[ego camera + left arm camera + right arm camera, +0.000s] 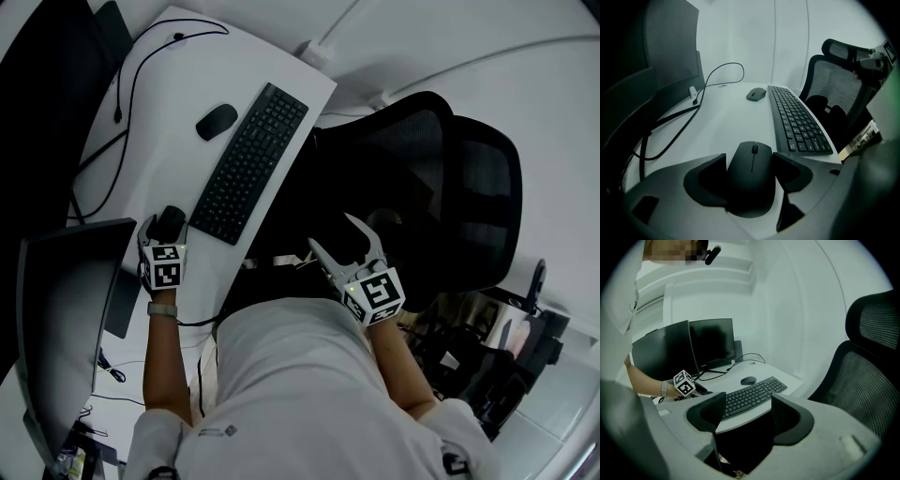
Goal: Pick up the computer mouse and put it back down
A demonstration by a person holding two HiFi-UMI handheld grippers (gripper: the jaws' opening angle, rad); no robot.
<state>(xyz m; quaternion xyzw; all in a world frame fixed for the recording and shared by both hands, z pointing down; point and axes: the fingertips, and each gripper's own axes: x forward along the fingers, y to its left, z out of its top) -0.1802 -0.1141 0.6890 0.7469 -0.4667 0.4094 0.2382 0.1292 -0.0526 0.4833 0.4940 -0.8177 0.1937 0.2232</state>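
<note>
- Pale walls stand behind a white curved desk [731, 112], with dark flat monitors [66, 319] at the side and a black mesh office chair [441, 187] near its edge.
- On this desk, directly between the jaws of the left gripper [166, 225], lies the small black plastic computer mouse [751, 173]. Its nose with the scroll wheel points forward, away from the gripper's camera.
- Both dark jaws stand against the sides of the mouse and appear to clamp it at its widest part. I cannot tell whether it rests on the desk or is a little lifted.
- The right gripper [749, 404] has its jaws spread with nothing between them. It is held off the desk, in front of the chair.
- Ahead of the left gripper and to its right lies a long black flat keyboard [797, 122]. Further ahead, beside the keyboard's far end, is a second dark grey oval mouse [756, 94], and a thin black cable [717, 75] loops to the left.
- The mouse looks smooth, matt and low, with a rounded back and no wire that I can see.
- I judge it light and stiff, but the curved smooth shell may slip upward out of the jaws.
- The two flat sides, low and near the middle, seem the best place to hold it. A moderate squeeze should be enough, and setting it down softly would spare the buttons.
</note>
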